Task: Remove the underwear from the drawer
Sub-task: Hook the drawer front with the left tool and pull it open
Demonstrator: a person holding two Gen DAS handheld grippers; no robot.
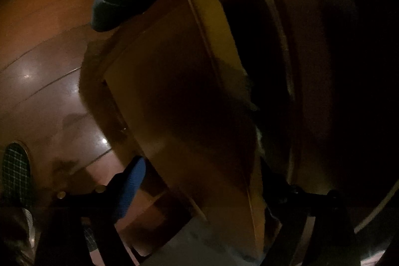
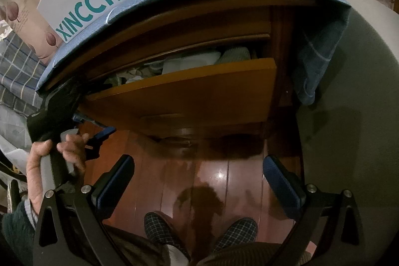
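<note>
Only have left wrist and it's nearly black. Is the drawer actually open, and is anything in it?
Observer: Yes. The right wrist view shows the drawer pulled partly out, with pale folded fabric showing above its front. I can't tell which piece is underwear.
Operator: Where's the right gripper?
Observer: The right gripper is open and empty, over the wooden floor in front of the drawer, not touching it.
Operator: And the left one, seen from outside?
Observer: The left gripper sits at the drawer's left end, held by a bare hand.
</note>
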